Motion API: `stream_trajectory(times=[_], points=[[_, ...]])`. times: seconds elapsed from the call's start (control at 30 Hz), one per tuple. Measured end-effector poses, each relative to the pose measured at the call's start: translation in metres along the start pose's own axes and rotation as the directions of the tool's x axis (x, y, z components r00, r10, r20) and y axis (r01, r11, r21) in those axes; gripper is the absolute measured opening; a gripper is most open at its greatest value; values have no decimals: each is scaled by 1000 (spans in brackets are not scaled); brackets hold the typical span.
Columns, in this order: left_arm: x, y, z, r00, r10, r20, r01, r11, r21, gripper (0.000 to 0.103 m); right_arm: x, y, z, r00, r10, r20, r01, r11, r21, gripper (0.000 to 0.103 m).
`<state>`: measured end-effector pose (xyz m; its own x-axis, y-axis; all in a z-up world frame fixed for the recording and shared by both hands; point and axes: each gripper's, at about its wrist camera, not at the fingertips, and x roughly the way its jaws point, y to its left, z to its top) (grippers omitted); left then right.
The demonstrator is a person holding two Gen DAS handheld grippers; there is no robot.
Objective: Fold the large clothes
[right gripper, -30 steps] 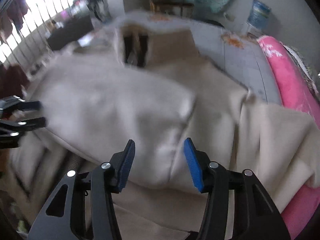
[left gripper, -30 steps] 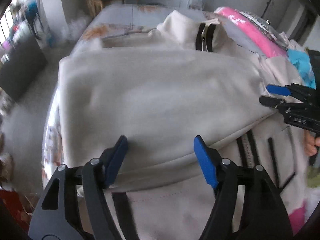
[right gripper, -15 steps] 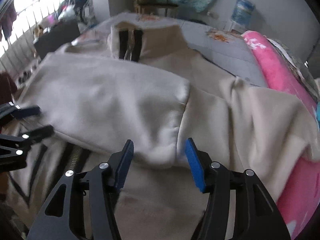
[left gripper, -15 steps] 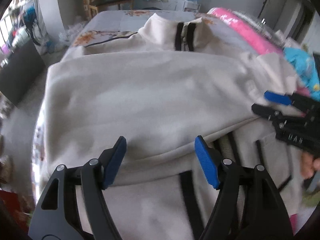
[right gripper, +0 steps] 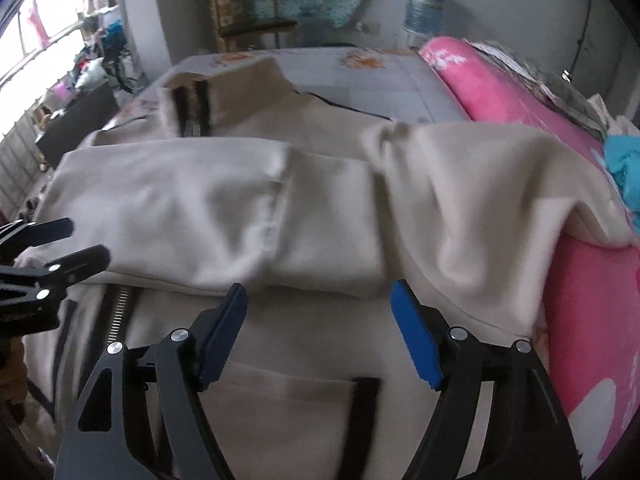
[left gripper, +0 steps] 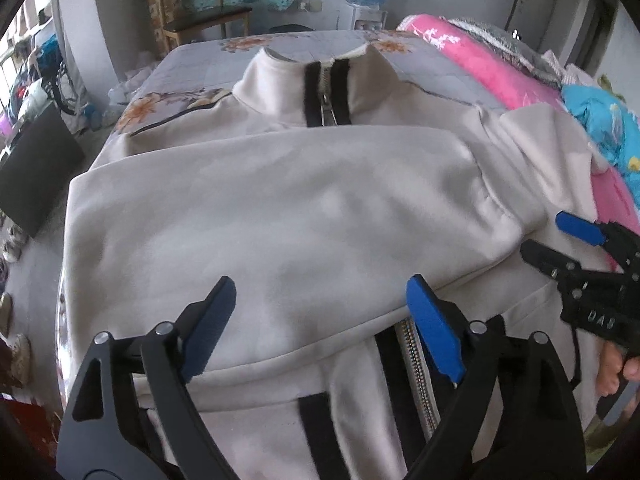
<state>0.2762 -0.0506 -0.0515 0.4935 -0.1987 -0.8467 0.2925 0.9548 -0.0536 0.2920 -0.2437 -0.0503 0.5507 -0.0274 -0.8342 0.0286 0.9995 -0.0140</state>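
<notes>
- The left gripper (left gripper: 320, 320) and right gripper (right gripper: 320, 316) had just been opening; both hung spread and empty above the jacket (left gripper: 280, 208).
- The jacket lay across the bed (left gripper: 208, 56), one sleeve (left gripper: 260, 216) folded over its chest.
- Toward the bed's pink-blanket (right gripper: 500, 80) edge, the other sleeve (right gripper: 480, 184) was judged still unfolded.

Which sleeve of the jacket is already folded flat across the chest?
The sleeve lying straight across the front under the collar. The other sleeve bunches loosely toward the pink blanket.
</notes>
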Motion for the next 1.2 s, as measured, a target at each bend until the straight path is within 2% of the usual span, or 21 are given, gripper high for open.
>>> stream_trajectory(times=[0.17,0.27,0.53,0.7,1.2], points=[[9,-4,-3,999,42,-7,-42,999,14,91,13,-9,-8,999,-31,-20,31,1000,-2,79],[10,-2,-4,998,54,-18,-54,999,5,95,14,-7,-9,999,-45,-3,45,999,-22,84],[13,0,-7,998,50,-30,-50,999,-3,96,18,-10,-9,999,-52,-6,52,999,-5,97],[13,0,-7,998,50,-30,-50,999,-5,96,20,-15,-12,1000,-25,-5,25,999,45,97],[14,0,-4,998,44,-44,-44,999,-1,96,20,-14,-11,999,-37,-19,38,997,71,97]])
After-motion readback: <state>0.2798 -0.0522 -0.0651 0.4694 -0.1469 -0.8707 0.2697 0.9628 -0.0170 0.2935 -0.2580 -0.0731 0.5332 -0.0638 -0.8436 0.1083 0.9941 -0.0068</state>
